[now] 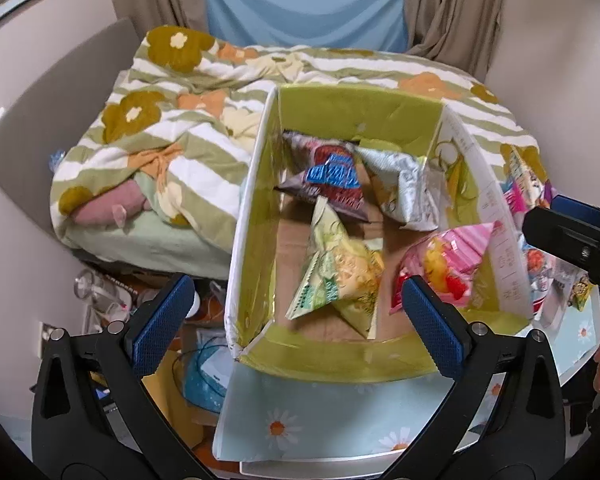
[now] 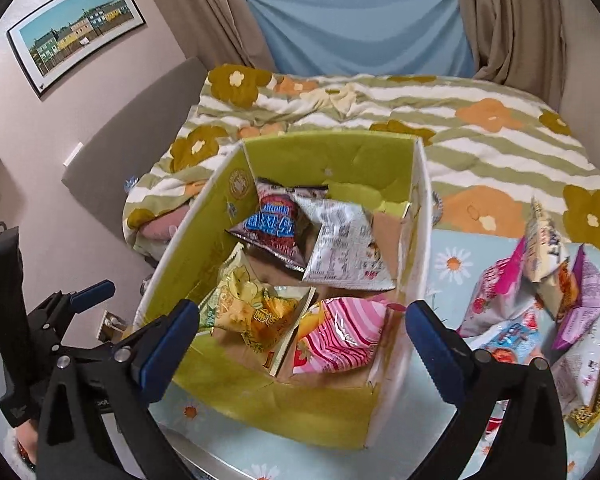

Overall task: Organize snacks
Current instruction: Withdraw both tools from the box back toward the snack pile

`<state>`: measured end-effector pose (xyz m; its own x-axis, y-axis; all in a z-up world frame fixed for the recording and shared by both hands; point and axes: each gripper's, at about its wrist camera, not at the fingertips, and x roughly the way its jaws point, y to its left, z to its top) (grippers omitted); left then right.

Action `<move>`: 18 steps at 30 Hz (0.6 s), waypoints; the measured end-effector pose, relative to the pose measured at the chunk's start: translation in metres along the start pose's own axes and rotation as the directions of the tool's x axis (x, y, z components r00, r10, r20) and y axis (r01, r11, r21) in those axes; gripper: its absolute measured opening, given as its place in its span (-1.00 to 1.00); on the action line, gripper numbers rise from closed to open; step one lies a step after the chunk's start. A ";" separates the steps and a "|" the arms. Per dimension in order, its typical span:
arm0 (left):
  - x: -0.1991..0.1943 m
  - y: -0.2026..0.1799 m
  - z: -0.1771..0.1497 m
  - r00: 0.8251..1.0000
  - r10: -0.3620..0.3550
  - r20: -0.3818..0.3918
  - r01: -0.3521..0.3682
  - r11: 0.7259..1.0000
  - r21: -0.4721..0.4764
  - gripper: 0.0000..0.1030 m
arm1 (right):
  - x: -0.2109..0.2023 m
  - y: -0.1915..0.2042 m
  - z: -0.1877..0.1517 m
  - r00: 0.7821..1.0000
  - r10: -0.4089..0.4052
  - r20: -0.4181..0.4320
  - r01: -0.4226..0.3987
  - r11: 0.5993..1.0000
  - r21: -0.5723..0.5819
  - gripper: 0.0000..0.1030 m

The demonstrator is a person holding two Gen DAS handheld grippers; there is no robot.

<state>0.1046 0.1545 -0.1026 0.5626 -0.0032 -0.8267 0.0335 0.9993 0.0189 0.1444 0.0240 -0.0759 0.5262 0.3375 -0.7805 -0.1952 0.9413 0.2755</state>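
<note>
A green-lined cardboard box (image 1: 340, 364) (image 2: 300, 412) stands on a daisy-print table. Inside lie a yellow-green snack bag (image 1: 336, 276) (image 2: 252, 308), a pink striped bag (image 1: 452, 264) (image 2: 340, 340), a dark bag with blue lettering (image 1: 332, 180) (image 2: 272, 224) and a silver-white bag (image 1: 404, 188) (image 2: 348, 248). My left gripper (image 1: 296, 320) is open and empty above the box's near wall. My right gripper (image 2: 300, 340) is open and empty over the box's near right corner. Each gripper shows in the other's view, the right (image 1: 572, 232) and the left (image 2: 76, 300).
A pile of several loose snack bags (image 2: 548, 312) lies on the table right of the box, partly visible in the left wrist view (image 1: 540, 248). A bed with a flowered quilt (image 2: 460, 128) (image 1: 172, 120) stands behind. Clutter (image 1: 204, 380) sits on the floor left of the table.
</note>
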 end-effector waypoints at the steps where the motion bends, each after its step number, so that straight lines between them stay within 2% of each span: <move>1: -0.004 -0.001 0.001 1.000 -0.005 0.006 0.005 1.000 0.001 1.00 | -0.007 0.000 0.000 1.000 -0.004 0.012 0.004 1.000 -0.001 0.99; 6: -0.031 -0.016 0.012 0.998 -0.008 0.060 0.007 1.000 0.027 1.00 | -0.051 0.002 0.001 0.995 -0.048 0.086 0.049 0.999 -0.020 0.99; 10: -0.052 -0.034 0.018 0.994 -0.013 0.108 0.008 0.999 0.045 1.00 | -0.091 -0.006 -0.002 0.983 -0.078 0.166 0.084 0.996 -0.032 0.99; 13: -0.067 -0.055 0.021 0.989 -0.018 0.148 0.011 0.999 0.050 1.00 | -0.117 -0.020 -0.003 0.974 -0.088 0.208 0.097 0.995 -0.033 0.99; 18: -0.085 -0.103 0.026 0.978 -0.079 0.191 0.072 0.996 0.046 1.00 | -0.162 -0.060 -0.009 0.953 -0.148 0.265 0.161 0.986 -0.028 0.99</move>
<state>0.0747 0.0507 -0.0201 0.7058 -0.0898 -0.7027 0.1115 0.9937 -0.0150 0.0628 -0.0877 0.0290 0.7498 0.1838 -0.6356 -0.1307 0.9828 0.1301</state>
